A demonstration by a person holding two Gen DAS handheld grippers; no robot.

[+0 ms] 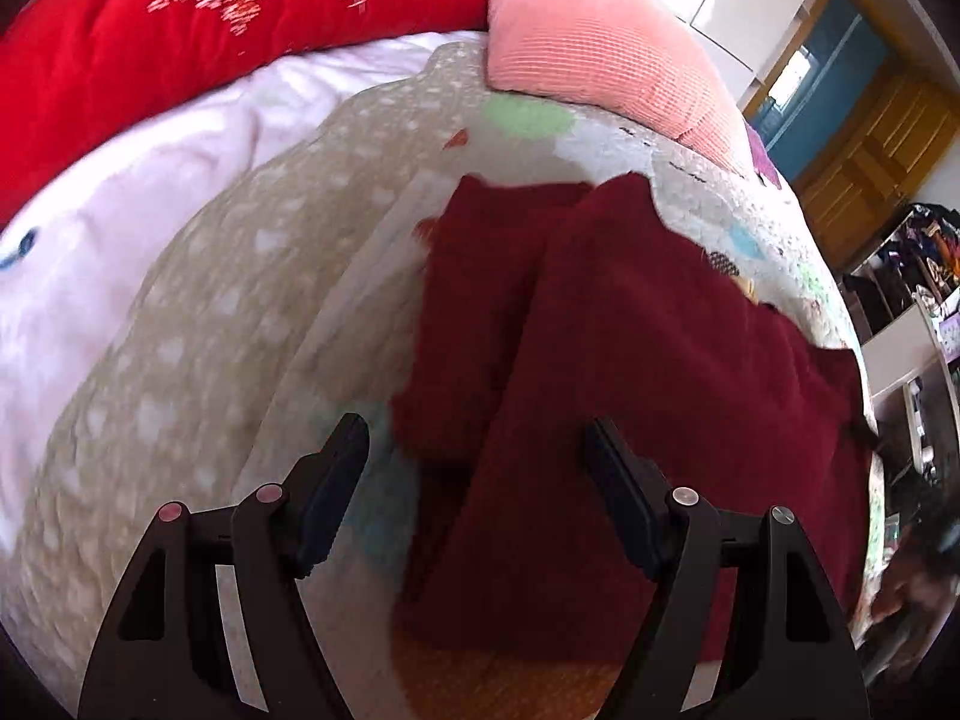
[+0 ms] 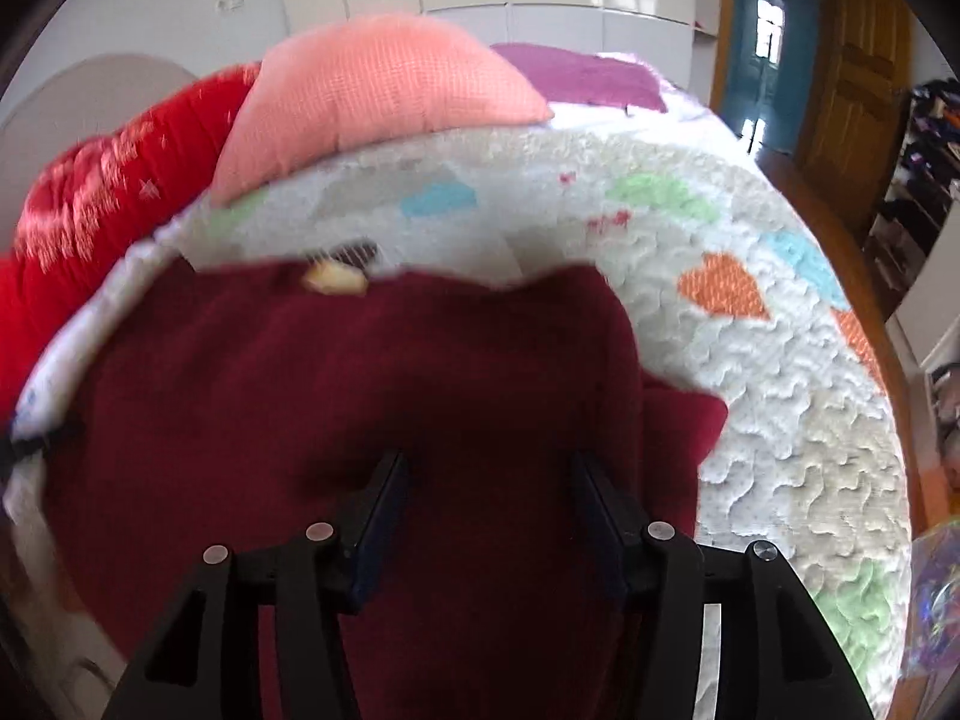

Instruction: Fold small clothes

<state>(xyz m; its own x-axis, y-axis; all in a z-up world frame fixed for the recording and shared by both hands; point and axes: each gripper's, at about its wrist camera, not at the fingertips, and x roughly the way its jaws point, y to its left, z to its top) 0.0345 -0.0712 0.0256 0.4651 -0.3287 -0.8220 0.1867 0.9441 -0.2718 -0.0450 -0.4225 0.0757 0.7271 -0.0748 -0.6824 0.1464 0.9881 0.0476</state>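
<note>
Lying on the quilted bedspread point(image 1: 240, 312), item one: dark red garment point(image 1: 630, 360), seemingly small trousers, two leg-like panels side by side.

Left wrist view. Long axis of the garment runs away from the camera, up the frame toward the pink pillow point(image 1: 600, 48). Left gripper point(image 1: 474, 468) hangs over the near end; fingers spread wide, nothing between the pads. Left finger stands over bare bedspread, right finger over the cloth, so the garment's left edge passes between them. Cloth lies ahead and to the right of the fingers. Contact with the fabric cannot be told.

Right wrist view. Same garment fills the lower middle of the frame, far edge below the pillow and red quilt point(image 2: 90, 210); a small flap juts to the right. Right gripper point(image 2: 489, 480) sits squarely over the cloth, fingers parted, no fold visibly pinched; blur hides whether the tips touch.

Judgement: both hands are near; the right is centred on the cloth, the left at its edge. Folding along the long axis likely needs the left to shift right.
</note>
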